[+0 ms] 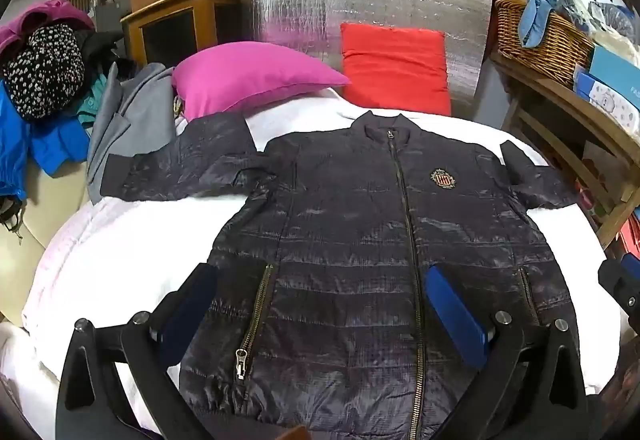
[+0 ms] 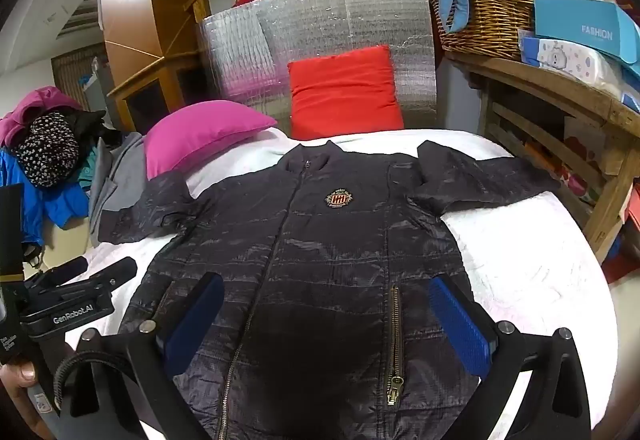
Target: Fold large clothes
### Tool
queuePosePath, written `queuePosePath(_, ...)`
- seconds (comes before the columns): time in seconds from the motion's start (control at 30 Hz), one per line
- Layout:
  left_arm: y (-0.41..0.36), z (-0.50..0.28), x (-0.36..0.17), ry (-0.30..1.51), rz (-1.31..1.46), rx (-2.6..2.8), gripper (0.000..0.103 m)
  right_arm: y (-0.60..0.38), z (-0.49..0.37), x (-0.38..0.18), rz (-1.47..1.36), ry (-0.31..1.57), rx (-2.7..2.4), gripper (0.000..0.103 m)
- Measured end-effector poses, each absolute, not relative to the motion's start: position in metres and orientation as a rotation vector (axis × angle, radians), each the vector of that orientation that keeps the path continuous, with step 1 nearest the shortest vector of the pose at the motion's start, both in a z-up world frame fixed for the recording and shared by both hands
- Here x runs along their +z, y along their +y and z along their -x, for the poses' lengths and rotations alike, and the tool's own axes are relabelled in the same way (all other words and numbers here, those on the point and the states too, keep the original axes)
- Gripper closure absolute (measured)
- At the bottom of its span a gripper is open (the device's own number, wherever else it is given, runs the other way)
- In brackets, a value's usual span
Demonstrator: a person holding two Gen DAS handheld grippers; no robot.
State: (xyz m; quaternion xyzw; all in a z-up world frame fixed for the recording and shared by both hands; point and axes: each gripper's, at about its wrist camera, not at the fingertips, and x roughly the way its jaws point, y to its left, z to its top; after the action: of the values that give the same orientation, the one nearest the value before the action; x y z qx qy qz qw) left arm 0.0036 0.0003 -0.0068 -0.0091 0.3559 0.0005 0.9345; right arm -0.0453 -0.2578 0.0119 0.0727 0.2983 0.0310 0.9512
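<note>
Dark quilted jacket (image 1: 352,240) flat, front up, collar toward far pillows, hem near; both hand-held grippers (image 1: 320,300) (image 2: 332,316) wide open, empty

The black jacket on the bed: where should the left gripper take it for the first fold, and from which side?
Probably the cuff of the sleeve on the pink pillow's side, coming from the bed's outer edge. The black jacket lies flat, zipped and front up, with that sleeve spread sideways, its end free. The left gripper is open above the hem.

A home bedroom: white bed (image 1: 120,240), pillows (image 1: 248,76), wicker basket (image 1: 540,36).
</note>
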Motion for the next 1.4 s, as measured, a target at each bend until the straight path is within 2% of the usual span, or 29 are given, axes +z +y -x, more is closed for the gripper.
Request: queuePosePath(1.4, 0.000, 0.000, -0.005, 0.718, 0.024, 0.007, 0.000, -0.255, 0.035, 0.013, -0.145, 0.631, 0.050, 0.000)
